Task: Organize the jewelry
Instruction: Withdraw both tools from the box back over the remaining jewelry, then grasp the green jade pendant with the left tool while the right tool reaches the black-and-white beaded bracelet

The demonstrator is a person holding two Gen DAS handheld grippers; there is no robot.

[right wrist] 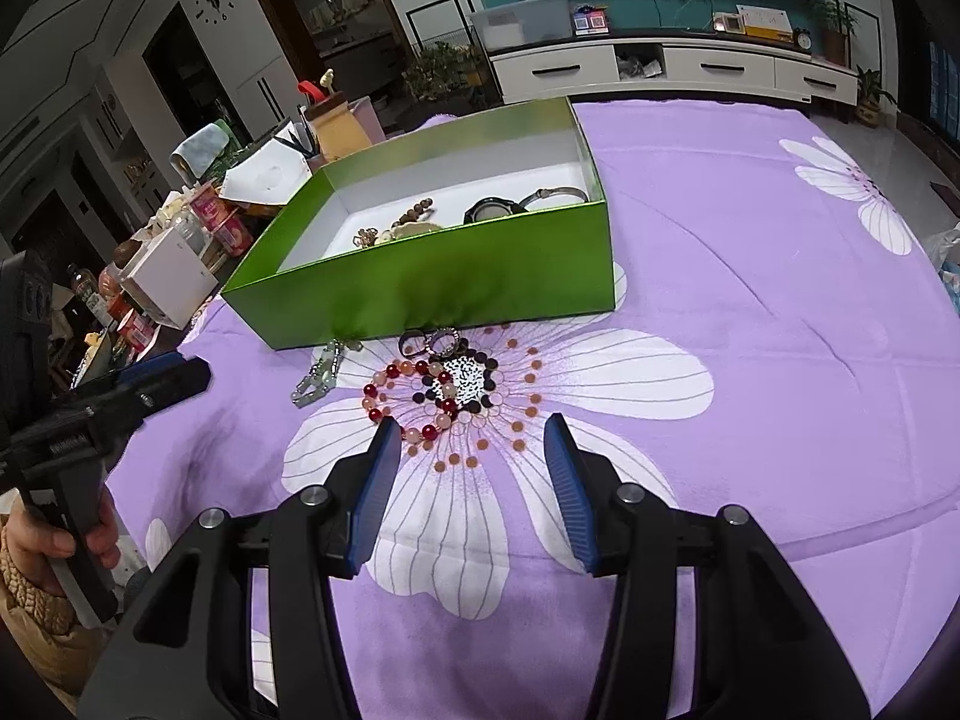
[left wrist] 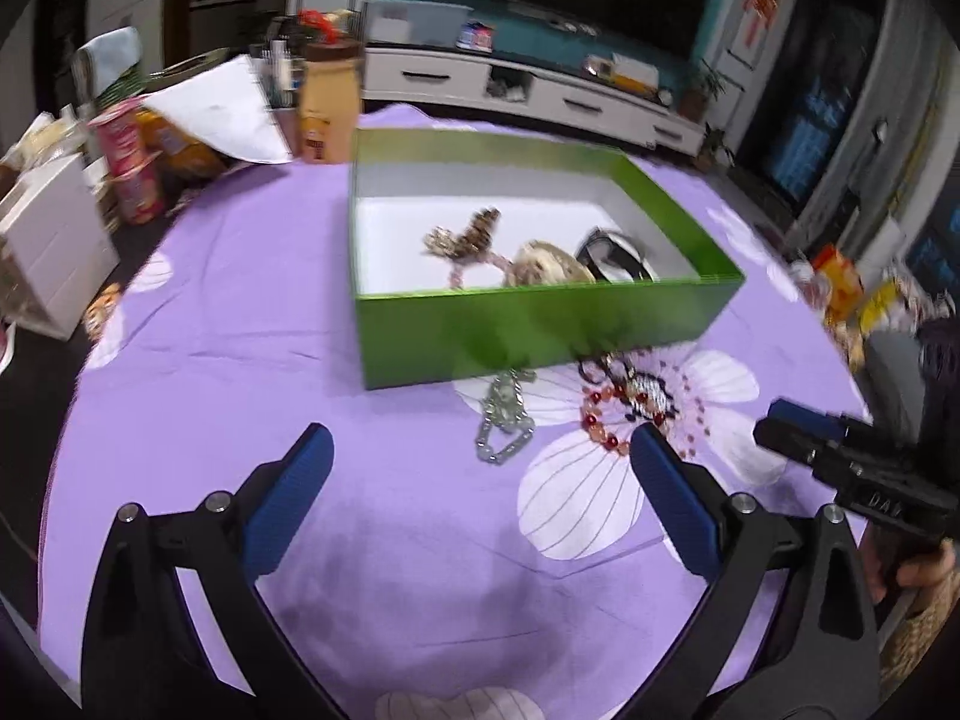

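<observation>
A green box (left wrist: pixel 528 324) (right wrist: pixel 432 288) with a white inside stands on the purple flowered cloth (left wrist: pixel 240 324) (right wrist: pixel 750 312). It holds several jewelry pieces: a beaded bracelet (left wrist: pixel 468 234) (right wrist: pixel 414 210), a pale piece (left wrist: pixel 546 264) and a dark watch (left wrist: pixel 612 255) (right wrist: pixel 495 208). In front of the box lie a silver chain (left wrist: pixel 504 420) (right wrist: pixel 318 375), a red bead bracelet (left wrist: pixel 600 420) (right wrist: pixel 402 396), a black-and-white beaded piece (left wrist: pixel 651 393) (right wrist: pixel 465 381) and rings (right wrist: pixel 432 342). My left gripper (left wrist: pixel 480 462) is open and empty, near the chain. My right gripper (right wrist: pixel 474 447) is open and empty, just short of the bead bracelet.
Snack cans (left wrist: pixel 129 162), a white drawer box (left wrist: pixel 54 240) (right wrist: pixel 168 282) and a tan carton (left wrist: pixel 327 102) crowd the table's left side. Snack bags (left wrist: pixel 840 282) lie at the right edge. A TV stand (right wrist: pixel 672 69) is behind.
</observation>
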